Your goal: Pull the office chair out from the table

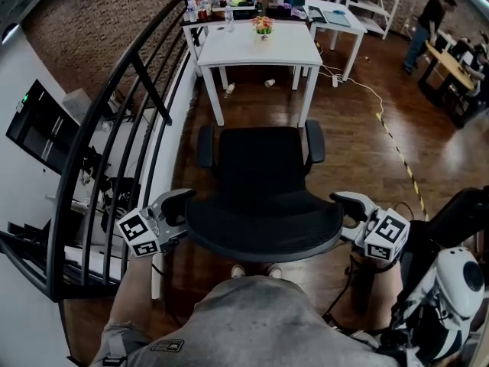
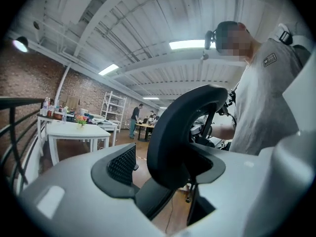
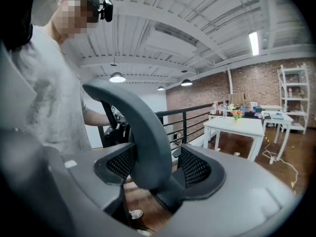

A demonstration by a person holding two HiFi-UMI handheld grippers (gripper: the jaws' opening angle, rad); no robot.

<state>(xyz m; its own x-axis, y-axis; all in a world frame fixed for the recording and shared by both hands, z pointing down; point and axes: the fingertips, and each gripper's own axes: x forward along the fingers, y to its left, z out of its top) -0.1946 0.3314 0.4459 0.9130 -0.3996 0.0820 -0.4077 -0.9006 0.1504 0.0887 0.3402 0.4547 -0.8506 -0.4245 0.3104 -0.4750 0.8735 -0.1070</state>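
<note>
Head view shows the office chair (image 1: 260, 182) standing well clear of the white table (image 1: 244, 52), so the pull looks done. The left gripper (image 1: 176, 207) and right gripper (image 1: 353, 209) straddle the backrest (image 1: 263, 235) rim, jaws spread, not clamping it.

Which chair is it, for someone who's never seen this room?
Find the white table beside the black railing. On the wooden floor before it stands the black office chair. It's the only seat there: mesh back, two armrests, top rim between the left gripper and right gripper.

office chair (image 1: 260, 170): just in front of white table (image 1: 260, 48) | left tool (image 1: 177, 212), right tool (image 1: 350, 214): astride ends of backrest (image 1: 263, 228)
</note>
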